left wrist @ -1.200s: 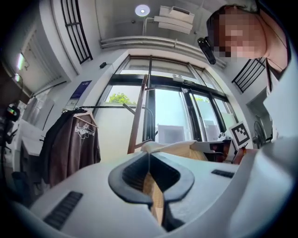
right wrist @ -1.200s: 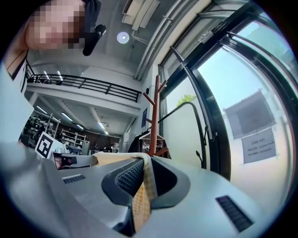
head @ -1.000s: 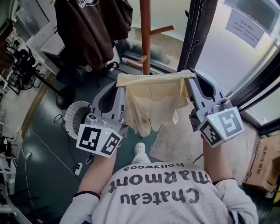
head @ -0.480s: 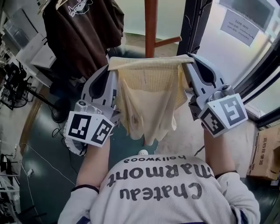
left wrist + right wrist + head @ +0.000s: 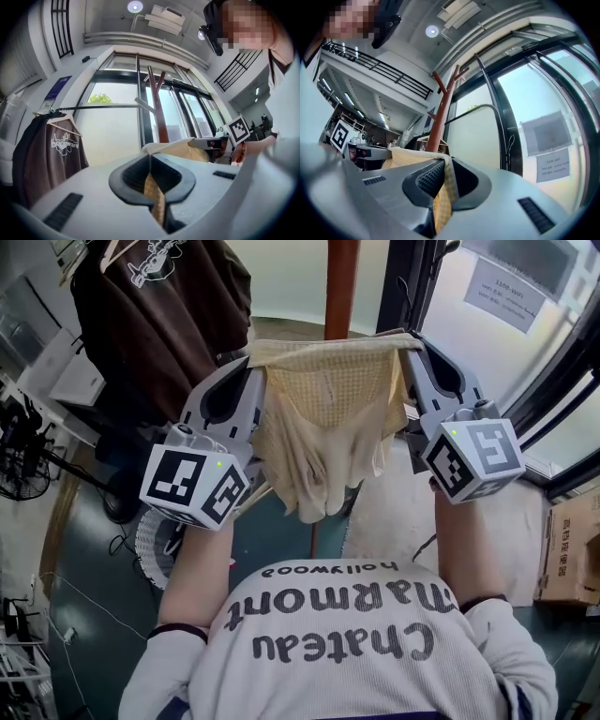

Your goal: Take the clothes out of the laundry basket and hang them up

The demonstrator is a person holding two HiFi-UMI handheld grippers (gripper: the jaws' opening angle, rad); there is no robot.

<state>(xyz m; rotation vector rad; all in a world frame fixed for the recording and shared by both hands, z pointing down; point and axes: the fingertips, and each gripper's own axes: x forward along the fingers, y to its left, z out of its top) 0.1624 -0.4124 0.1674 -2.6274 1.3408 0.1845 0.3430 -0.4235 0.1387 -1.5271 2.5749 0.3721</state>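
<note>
A cream waffle-knit garment [image 5: 323, 418] hangs stretched between both grippers at chest height. My left gripper [image 5: 255, 362] is shut on its left top corner; the cloth [image 5: 154, 199] shows pinched between the jaws in the left gripper view. My right gripper [image 5: 409, 343] is shut on the right top corner, with the fabric [image 5: 443, 192] squeezed between its pads. The wooden coat stand pole [image 5: 339, 287] rises just behind the garment. The white laundry basket [image 5: 148, 549] sits on the floor at lower left, mostly hidden by my left arm.
A brown T-shirt on a hanger [image 5: 159, 306] hangs at the upper left. Glass doors with dark frames [image 5: 417, 277] stand behind and to the right. A cardboard box [image 5: 567, 554] sits at the right edge. Cables [image 5: 56, 610] run over the dark floor at left.
Both grippers have lifted the garment higher and closer to the wooden pole. The basket has slipped under my left arm in the view.
</note>
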